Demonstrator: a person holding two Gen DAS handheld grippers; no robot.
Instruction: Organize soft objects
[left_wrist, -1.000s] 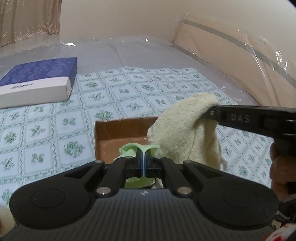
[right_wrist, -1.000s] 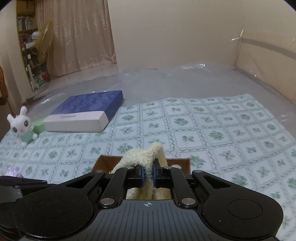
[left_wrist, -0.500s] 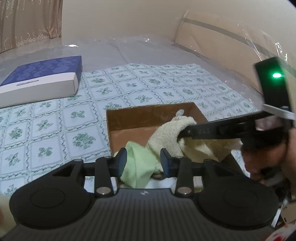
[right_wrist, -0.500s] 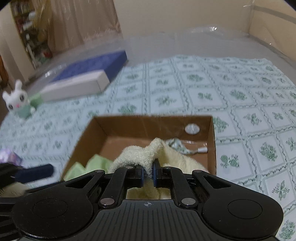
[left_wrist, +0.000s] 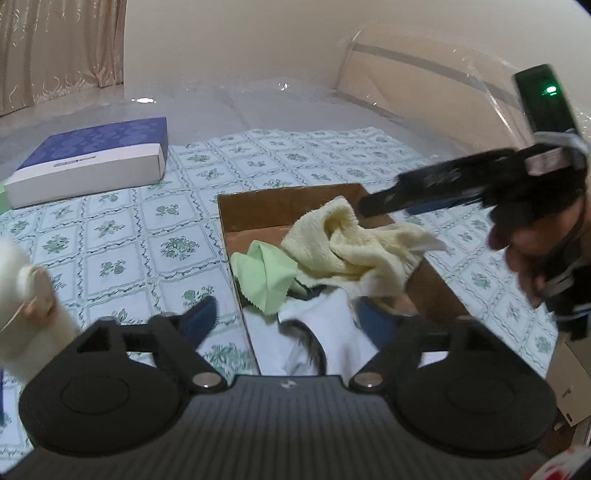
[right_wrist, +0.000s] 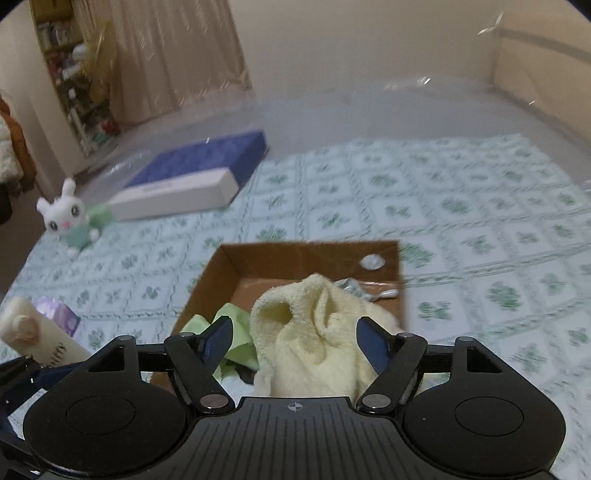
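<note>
A brown cardboard box sits on the patterned cloth. In it lie a pale yellow towel, a light green cloth and a white garment. My left gripper is open and empty over the box's near end. My right gripper is open, its fingers either side of the towel without touching it; it shows blurred at the right of the left wrist view. A white bunny plush sits at far left.
A blue and white flat box lies at the back left. A cream bottle and a purple packet are near the front left. Plastic-covered bedding and a wall edge lie beyond the cloth.
Both grippers opened. The left let go of the green cloth and the right let go of the yellow towel; both now lie in the box. Both grippers pulled back a little.
</note>
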